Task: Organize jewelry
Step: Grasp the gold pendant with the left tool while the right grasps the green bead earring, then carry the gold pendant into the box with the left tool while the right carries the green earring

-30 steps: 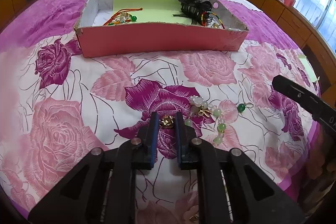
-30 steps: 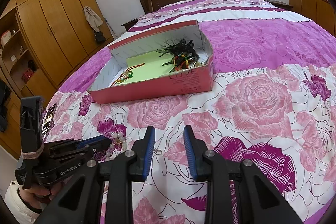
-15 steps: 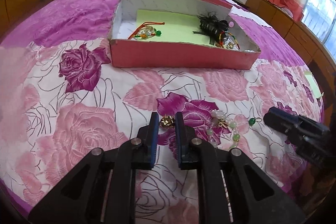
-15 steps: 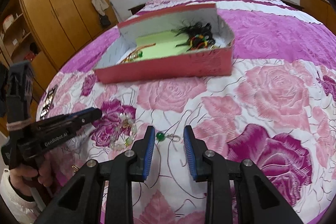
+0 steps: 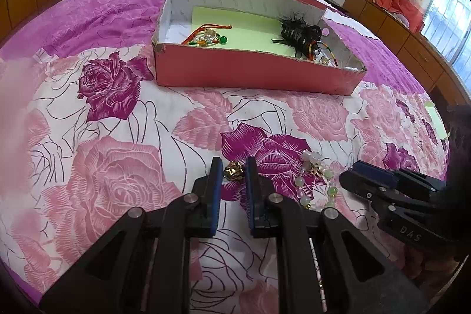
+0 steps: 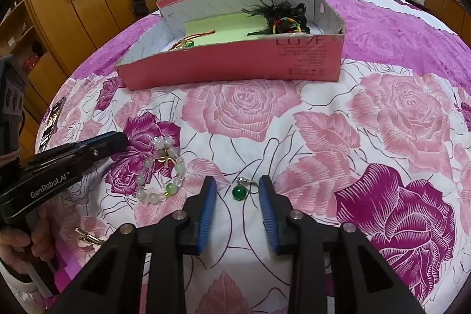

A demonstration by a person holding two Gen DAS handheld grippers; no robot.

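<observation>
Landmark: pink box (image 5: 253, 72) on the floral bedspread (image 5: 112, 137), open top, green paper (image 5: 235, 22) lining its floor. Inside the box: red-cord bracelet with green bead (image 5: 206, 36) at the box's left end, black feathered hair clip (image 5: 300, 30) and multicolour bangle (image 5: 321, 49) at its right end. All loose pieces lie on the near side of the box, well apart from it. Left gripper (image 5: 232, 171) jaws narrow, clamped on a small gold piece (image 5: 233, 170) at the tips. Pale bead bracelet (image 6: 160, 169) with gold bow charm lies flat just right of that gripper, between the two grippers. Right gripper (image 6: 237, 190) jaws closing, green bead pendant (image 6: 239, 192) with silver clasp between them on the bedspread, pads not touching it. In the right wrist view a hand (image 6: 17, 240) holds the left gripper's handle; a gold hair clip (image 6: 88, 237) lies near it, further from the box than the bracelet.
</observation>
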